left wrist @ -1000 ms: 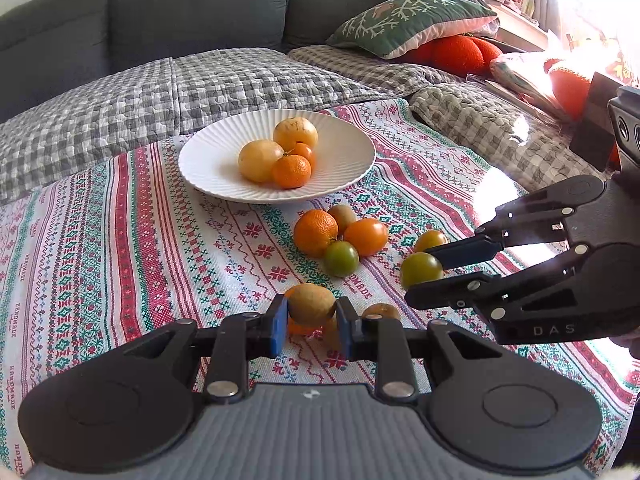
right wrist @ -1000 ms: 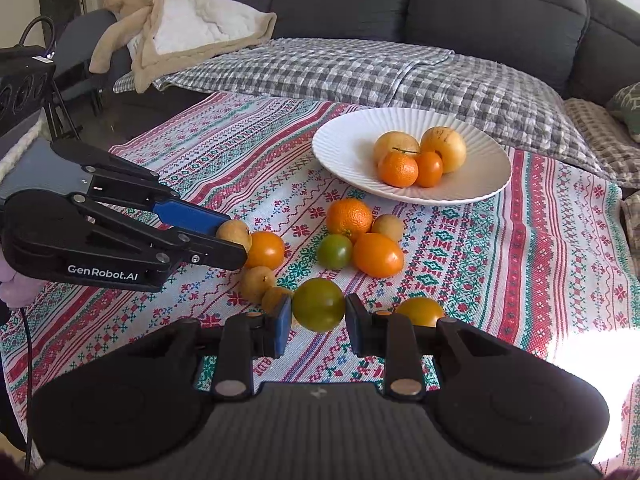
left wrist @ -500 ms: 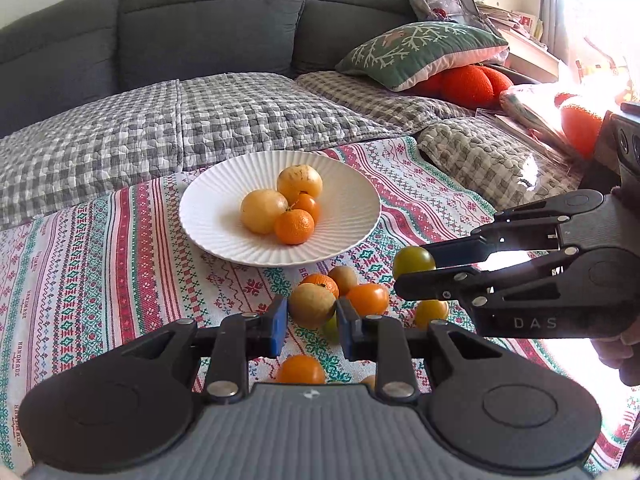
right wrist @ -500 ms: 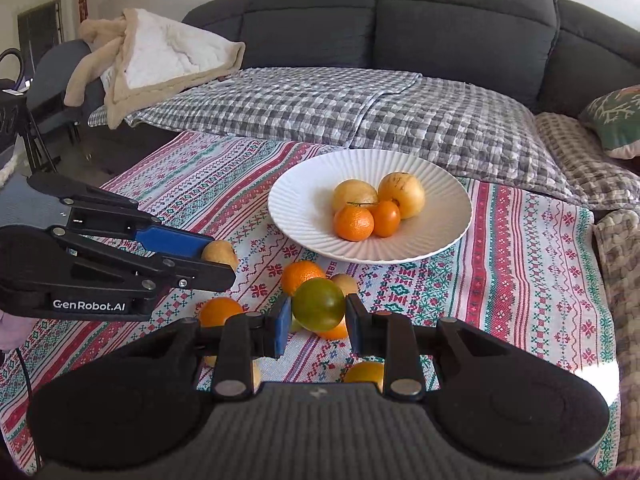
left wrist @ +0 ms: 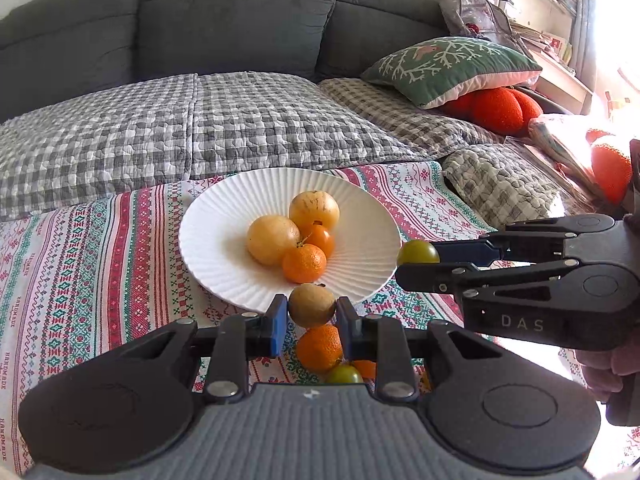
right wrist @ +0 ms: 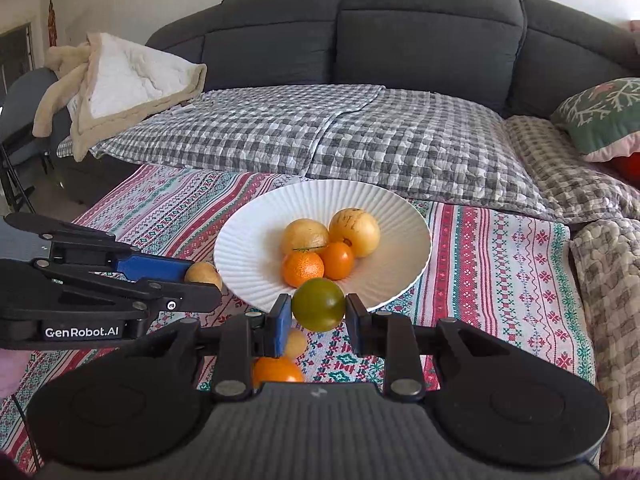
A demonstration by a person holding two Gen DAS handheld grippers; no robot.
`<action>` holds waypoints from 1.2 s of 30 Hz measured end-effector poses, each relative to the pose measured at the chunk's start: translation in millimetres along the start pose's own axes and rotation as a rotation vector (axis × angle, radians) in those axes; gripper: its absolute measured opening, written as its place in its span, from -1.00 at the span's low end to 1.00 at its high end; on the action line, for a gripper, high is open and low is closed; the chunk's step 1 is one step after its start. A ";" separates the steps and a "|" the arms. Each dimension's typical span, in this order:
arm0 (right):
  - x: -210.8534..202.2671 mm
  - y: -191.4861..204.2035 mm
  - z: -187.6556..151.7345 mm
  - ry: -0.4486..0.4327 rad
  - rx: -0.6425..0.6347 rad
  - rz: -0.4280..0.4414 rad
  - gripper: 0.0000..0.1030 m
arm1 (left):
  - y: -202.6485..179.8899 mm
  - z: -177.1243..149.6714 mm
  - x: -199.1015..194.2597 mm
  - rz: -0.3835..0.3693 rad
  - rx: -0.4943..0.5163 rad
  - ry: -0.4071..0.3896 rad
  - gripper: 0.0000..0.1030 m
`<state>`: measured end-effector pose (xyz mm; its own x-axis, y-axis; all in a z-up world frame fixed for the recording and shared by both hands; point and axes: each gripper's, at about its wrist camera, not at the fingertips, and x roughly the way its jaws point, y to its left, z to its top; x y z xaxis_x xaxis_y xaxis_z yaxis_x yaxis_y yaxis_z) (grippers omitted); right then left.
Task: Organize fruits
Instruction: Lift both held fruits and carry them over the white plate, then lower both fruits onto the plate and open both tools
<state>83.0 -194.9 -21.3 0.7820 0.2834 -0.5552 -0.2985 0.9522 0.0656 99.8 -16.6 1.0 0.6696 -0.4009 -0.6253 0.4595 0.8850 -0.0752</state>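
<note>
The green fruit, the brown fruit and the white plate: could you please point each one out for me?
green fruit (right wrist: pixel 319 304): right wrist view, middle of its front face.
brown fruit (left wrist: pixel 312 305): left wrist view, middle of its visible surface.
white plate (left wrist: pixel 212 240): left wrist view, bare ribbed left side.

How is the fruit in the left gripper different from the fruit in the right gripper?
The brown fruit in the left gripper is dull tan; the green fruit in the right gripper is glossy olive-green. The brown fruit is slightly elongated, the green one rounder. Both are clamped between fingers, held near the white plate.
</note>
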 end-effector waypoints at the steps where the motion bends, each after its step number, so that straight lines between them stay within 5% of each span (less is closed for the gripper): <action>1: 3.9 -2.0 2.0 0.001 0.004 -0.003 -0.49 | 1.3 1.6 2.4 0.005 -0.005 0.003 -0.94; 20: 59.0 -33.4 11.8 0.047 0.065 -0.022 -0.49 | 52.6 65.4 79.1 0.016 -0.167 0.031 -0.94; 36: 80.3 -46.3 19.2 0.036 0.097 -0.004 -0.49 | 46.2 78.3 131.9 -0.019 -0.097 0.074 -0.94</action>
<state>170.1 -214.0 -53.0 0.7627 0.2768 -0.5846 -0.2396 0.9604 0.1421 255.1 -47.2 -24.1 0.6147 -0.4018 -0.6788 0.4104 0.8978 -0.1599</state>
